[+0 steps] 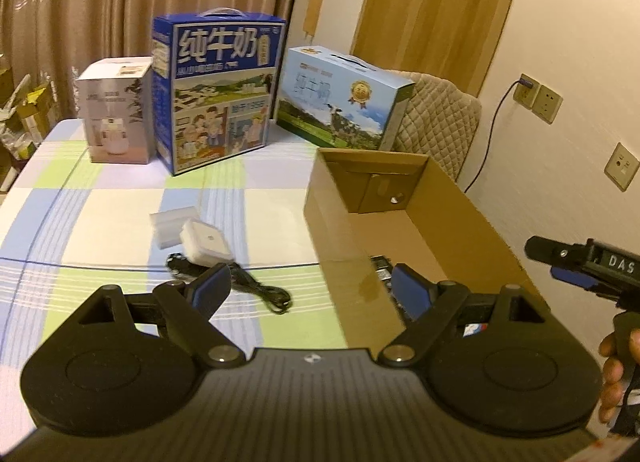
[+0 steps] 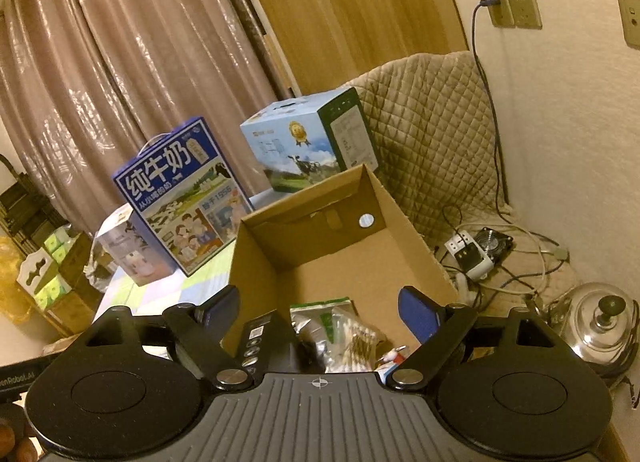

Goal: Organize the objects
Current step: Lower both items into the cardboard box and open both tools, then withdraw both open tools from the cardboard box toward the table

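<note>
An open cardboard box (image 1: 460, 213) stands on the right of the checked tablecloth; it also shows in the right wrist view (image 2: 400, 238). A white square charger (image 1: 208, 244), a white packet (image 1: 170, 227) and a black cable (image 1: 260, 290) lie on the cloth left of the box. My left gripper (image 1: 312, 290) is open and empty above the box's near left corner. My right gripper (image 2: 320, 308) is open and empty over the box's near end, where a plastic bag of small items (image 2: 340, 330) and a black package (image 2: 260, 338) lie. Its body shows at the left wrist view's right edge (image 1: 584, 262).
Two milk cartons, dark blue (image 1: 218, 89) and light blue (image 1: 340, 97), and a white box (image 1: 118, 109) stand at the table's far side. A quilted chair (image 2: 432, 133) is behind the box. A power strip (image 2: 468, 252), cables and a steel kettle (image 2: 600, 318) lie to the right.
</note>
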Tool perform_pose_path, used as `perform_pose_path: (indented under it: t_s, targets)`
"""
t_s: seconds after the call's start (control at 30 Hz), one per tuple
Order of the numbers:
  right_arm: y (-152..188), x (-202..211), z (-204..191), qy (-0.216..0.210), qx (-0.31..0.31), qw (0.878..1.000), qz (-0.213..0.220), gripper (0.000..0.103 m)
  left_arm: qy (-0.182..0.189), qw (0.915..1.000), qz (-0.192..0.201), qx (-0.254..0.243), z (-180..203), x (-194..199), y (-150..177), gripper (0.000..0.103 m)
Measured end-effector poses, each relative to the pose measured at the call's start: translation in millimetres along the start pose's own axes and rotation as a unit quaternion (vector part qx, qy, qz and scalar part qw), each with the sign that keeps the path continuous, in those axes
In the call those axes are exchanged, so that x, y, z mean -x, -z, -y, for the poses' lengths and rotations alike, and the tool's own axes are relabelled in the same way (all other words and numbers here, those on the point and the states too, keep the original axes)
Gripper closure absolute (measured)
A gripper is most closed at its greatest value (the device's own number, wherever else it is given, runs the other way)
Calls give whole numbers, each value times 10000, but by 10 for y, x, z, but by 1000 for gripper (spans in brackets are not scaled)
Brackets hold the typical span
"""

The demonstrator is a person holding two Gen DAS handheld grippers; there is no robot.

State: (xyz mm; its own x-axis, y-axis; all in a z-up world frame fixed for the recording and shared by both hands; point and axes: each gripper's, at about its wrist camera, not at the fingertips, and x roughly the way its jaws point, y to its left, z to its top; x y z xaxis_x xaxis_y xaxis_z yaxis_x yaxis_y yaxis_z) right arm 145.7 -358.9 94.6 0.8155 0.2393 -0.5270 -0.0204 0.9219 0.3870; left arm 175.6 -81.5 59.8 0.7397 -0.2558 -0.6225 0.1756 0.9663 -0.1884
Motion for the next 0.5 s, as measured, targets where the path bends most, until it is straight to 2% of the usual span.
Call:
perform_pose_path:
  t_s: [0.5]
  targets:
    - [155, 101, -286, -170, 50, 9998, -107, 19, -681, 9968, -124, 398, -759, 441, 376, 19]
